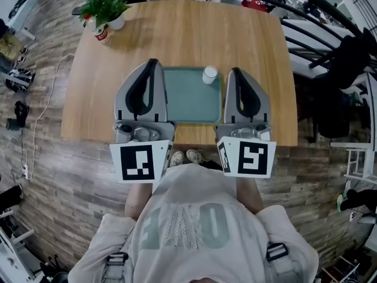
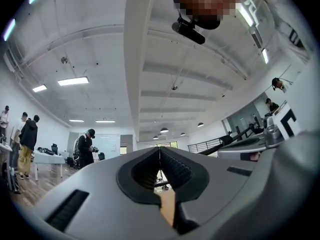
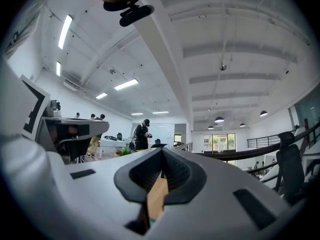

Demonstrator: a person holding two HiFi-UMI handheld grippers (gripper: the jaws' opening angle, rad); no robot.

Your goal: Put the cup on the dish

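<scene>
Cup stands upright at the far right corner of the green dish on the wooden table; in the head view the left gripper and right gripper appear either side of the dish. Left gripper view: jaws together, nothing between them. Right gripper view: jaws likewise closed, empty.

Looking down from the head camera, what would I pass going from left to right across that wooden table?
potted plant → left gripper → green dish → white cup, standing in the dish's far right corner → right gripper
</scene>
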